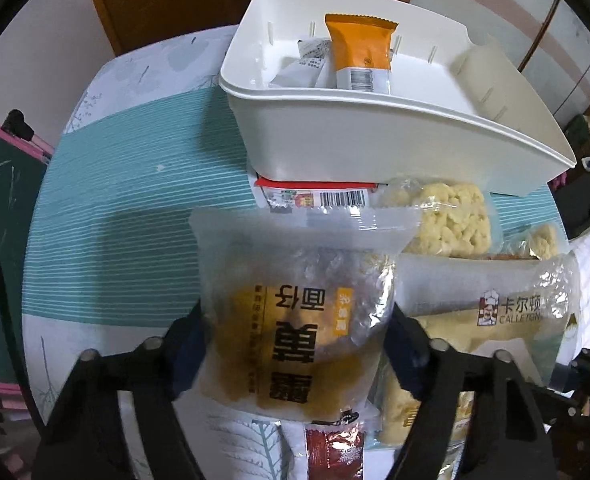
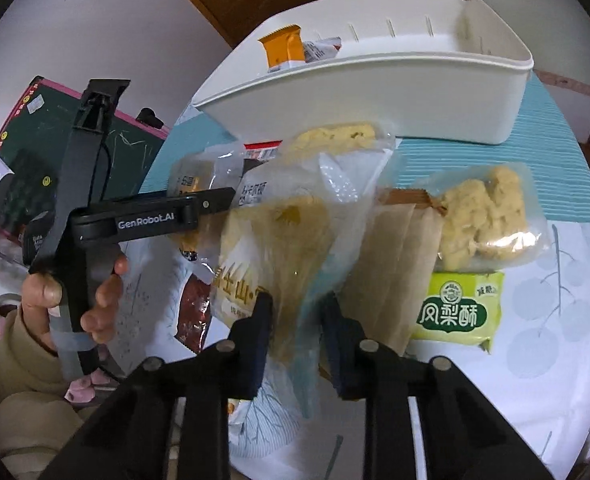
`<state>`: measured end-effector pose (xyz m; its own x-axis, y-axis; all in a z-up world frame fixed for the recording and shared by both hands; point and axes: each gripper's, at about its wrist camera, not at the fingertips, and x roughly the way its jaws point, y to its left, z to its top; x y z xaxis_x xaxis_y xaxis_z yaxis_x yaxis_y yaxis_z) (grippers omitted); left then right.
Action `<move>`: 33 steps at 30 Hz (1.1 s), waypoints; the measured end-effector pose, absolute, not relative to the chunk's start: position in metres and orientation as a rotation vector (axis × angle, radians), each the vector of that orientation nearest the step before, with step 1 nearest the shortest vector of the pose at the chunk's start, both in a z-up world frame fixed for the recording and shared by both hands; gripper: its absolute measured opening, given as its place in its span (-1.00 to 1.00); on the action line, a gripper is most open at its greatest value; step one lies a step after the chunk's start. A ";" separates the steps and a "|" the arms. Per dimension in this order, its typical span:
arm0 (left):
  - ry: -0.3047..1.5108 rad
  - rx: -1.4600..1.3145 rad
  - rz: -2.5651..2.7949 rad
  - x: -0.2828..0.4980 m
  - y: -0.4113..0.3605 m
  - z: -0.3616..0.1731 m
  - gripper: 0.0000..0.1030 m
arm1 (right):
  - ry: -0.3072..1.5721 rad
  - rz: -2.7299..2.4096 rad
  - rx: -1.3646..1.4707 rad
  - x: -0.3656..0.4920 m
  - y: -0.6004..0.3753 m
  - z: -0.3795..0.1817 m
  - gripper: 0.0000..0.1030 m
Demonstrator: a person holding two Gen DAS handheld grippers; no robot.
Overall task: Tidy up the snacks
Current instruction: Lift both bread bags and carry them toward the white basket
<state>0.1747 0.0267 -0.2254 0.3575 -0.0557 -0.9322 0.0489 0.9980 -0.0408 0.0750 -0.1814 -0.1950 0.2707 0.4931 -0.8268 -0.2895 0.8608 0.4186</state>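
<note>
Left tool (image 1: 297,344): we see its jaws pinching a yellow bread packet (image 1: 295,320) at the near edge of the table (image 1: 115,208).
Right tool (image 2: 295,320): pressed together on a clear-ended cake packet (image 2: 279,248), near centre.
Bin: our white bin (image 1: 375,136) stands at the far side, an orange packet (image 1: 361,46) upright inside.
Loose snacks: puffed rice cakes (image 2: 491,220) and a green pineapple-cake packet (image 2: 455,308) lie to the right.
</note>
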 end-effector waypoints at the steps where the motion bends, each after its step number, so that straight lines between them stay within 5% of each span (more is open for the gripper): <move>1: 1.199 -0.004 -0.064 0.174 0.026 -0.225 0.31 | 1.175 0.531 0.191 0.074 -0.181 -0.192 -0.59; 9: 1.176 -0.094 -0.062 0.159 0.041 -0.202 0.28 | 1.059 0.523 0.144 0.068 -0.182 -0.154 -0.67; 33: 0.828 0.001 -0.107 0.141 0.027 -0.023 0.29 | 0.665 0.362 0.011 0.068 -0.191 -0.012 -0.68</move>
